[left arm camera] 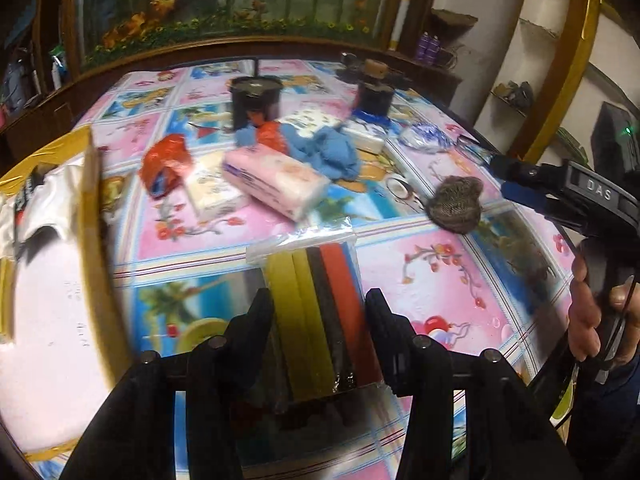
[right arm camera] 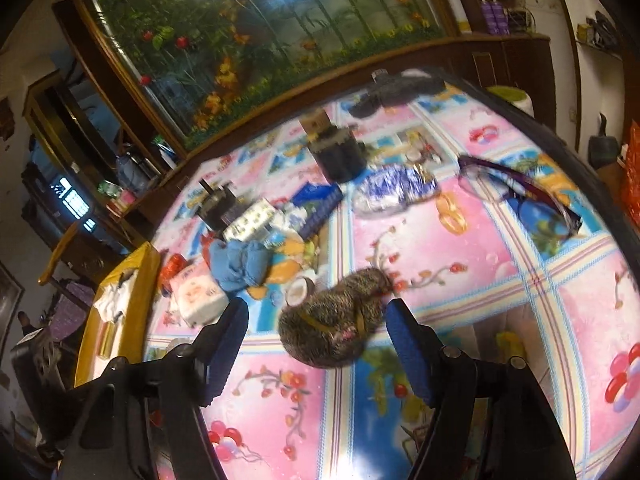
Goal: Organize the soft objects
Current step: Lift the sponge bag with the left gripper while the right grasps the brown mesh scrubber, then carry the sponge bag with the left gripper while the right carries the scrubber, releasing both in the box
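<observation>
My left gripper (left arm camera: 318, 312) is shut on a clear plastic bag of yellow, black and red strips (left arm camera: 320, 304), held just above the tablecloth. My right gripper (right arm camera: 316, 320) is open, its blue pads either side of a brown furry pouch (right arm camera: 334, 320) lying on the table; the pouch also shows in the left wrist view (left arm camera: 454, 204), with the right gripper (left arm camera: 504, 178) just right of it. A pink tissue pack (left arm camera: 276, 182), a white tissue pack (left arm camera: 212, 190), a blue cloth (left arm camera: 332, 152) and a red wrapper (left arm camera: 164, 164) lie mid-table.
A yellow-rimmed box (left arm camera: 96, 240) with white cloth inside stands at the left, also in the right wrist view (right arm camera: 132, 292). Two black cylinders (left arm camera: 254, 100) (left arm camera: 374, 94) stand at the back. Purple glasses (right arm camera: 520, 196) and a blue-white bag (right arm camera: 396, 192) lie far right.
</observation>
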The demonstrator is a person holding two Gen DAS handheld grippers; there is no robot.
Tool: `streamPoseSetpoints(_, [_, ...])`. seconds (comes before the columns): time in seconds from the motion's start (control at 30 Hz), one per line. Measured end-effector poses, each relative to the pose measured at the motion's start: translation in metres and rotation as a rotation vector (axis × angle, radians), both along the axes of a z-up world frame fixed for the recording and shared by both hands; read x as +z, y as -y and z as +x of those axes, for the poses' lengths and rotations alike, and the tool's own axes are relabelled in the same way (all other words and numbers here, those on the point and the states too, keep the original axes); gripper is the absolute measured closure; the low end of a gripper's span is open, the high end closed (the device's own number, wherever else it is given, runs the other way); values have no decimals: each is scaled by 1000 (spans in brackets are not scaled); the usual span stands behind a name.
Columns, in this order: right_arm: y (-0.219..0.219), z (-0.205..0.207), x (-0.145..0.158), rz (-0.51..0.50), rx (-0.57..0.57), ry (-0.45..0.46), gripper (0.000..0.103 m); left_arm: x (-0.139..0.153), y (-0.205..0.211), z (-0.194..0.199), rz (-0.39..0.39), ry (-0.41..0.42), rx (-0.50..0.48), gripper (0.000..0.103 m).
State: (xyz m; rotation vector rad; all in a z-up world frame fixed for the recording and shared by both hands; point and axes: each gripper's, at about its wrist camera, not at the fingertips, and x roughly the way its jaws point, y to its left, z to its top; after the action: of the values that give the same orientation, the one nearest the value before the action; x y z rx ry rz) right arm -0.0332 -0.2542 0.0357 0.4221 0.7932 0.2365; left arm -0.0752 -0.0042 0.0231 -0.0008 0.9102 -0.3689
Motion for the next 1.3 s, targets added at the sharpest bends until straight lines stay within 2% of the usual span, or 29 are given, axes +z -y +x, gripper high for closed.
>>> streamPoseSetpoints(0.2, [-11, 16, -20, -23, -12, -95, 28, -10, 14, 3, 40, -10, -5, 56])
streamPoseSetpoints(0.23, [-13, 18, -23, -34, -19, -114, 34, -10, 14, 3, 41, -11, -5, 56])
streamPoseSetpoints(0.3, [-17, 21, -28, -22, -3, -127, 39, -12, 14, 4, 35, -18, -5, 56])
streamPoseSetpoints(0.47, [-31, 13, -22, -118, 12, -77, 42, -15, 7, 8, -15, -52, 3, 52])
streamPoseSetpoints(0.6, [-40, 5, -18, -73, 63, -32, 43, -14, 1, 6, -61, -48, 10, 54])
streamPoseSetpoints(0.8, [-62, -6, -3, -81, 124, 40, 42, -8, -7, 1, -90, -5, 32, 54])
streamPoseSetpoints(0.97, [-74, -12, 2, -96, 157, 59, 42, -3, -7, -3, -78, 25, 33, 54])
streamPoseSetpoints(1.3, [-96, -17, 11, -120, 206, 72, 42, 27, -43, -9, -136, 89, 91, 54])
